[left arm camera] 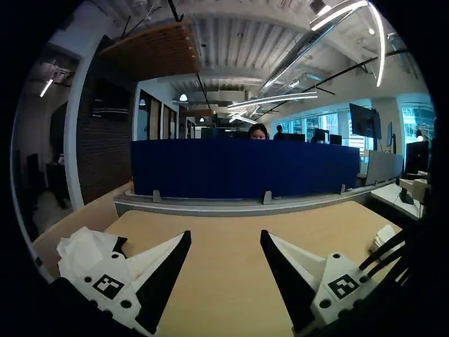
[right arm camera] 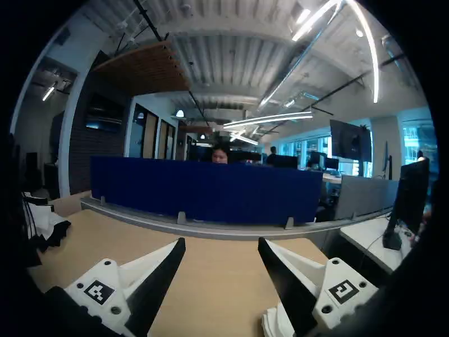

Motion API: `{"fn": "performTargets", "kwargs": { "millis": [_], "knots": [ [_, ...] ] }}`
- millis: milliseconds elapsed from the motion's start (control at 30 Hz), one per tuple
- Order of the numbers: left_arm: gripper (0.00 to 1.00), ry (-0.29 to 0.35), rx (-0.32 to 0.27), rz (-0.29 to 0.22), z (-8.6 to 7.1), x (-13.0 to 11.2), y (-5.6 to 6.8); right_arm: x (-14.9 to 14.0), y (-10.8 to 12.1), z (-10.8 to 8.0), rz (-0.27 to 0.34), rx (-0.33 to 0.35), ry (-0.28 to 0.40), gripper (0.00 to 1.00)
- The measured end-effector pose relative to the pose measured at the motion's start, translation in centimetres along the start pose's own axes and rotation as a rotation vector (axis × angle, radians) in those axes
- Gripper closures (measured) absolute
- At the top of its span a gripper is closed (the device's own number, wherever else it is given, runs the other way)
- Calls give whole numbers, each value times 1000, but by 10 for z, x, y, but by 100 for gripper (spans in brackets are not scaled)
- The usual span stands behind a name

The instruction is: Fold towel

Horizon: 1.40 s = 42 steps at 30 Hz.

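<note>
A crumpled white towel (left arm camera: 81,247) lies on the wooden table (left arm camera: 230,269) at the near left, partly behind the left finger of my left gripper (left arm camera: 225,233). That gripper is open and holds nothing, hovering low over the bare tabletop. My right gripper (right arm camera: 221,240) is also open and holds nothing. A stack of folded white cloth (right arm camera: 274,324) lies just under its right finger, mostly hidden. Another white folded cloth (left arm camera: 385,233) sits at the table's right edge in the left gripper view.
A blue partition (left arm camera: 241,168) on a grey rail closes off the table's far edge, and a person sits behind it. A black-and-white shape (right arm camera: 42,222) juts in at the left edge of the right gripper view. A monitor (right arm camera: 407,196) stands on the neighbouring desk to the right.
</note>
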State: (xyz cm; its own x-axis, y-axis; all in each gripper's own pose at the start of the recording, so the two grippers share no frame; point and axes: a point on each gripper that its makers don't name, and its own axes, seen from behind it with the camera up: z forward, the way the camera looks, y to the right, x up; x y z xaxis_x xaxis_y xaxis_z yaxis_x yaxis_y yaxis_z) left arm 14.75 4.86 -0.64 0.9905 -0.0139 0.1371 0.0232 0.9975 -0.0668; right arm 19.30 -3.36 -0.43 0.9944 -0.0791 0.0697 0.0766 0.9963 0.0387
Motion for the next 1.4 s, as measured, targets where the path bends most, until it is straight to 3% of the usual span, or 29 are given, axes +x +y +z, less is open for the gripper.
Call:
{"fn": "performTargets", "kwargs": {
  "millis": [300, 700, 1400],
  "knots": [
    [9, 20, 10, 9, -1, -3, -6, 4, -11, 2, -1, 16, -11, 0],
    [9, 53, 35, 20, 2, -35, -19, -2, -37, 9, -50, 48, -28, 0],
    [9, 102, 64, 30, 18, -119, -49, -38, -18, 17, -6, 1, 23, 0]
  ]
}}
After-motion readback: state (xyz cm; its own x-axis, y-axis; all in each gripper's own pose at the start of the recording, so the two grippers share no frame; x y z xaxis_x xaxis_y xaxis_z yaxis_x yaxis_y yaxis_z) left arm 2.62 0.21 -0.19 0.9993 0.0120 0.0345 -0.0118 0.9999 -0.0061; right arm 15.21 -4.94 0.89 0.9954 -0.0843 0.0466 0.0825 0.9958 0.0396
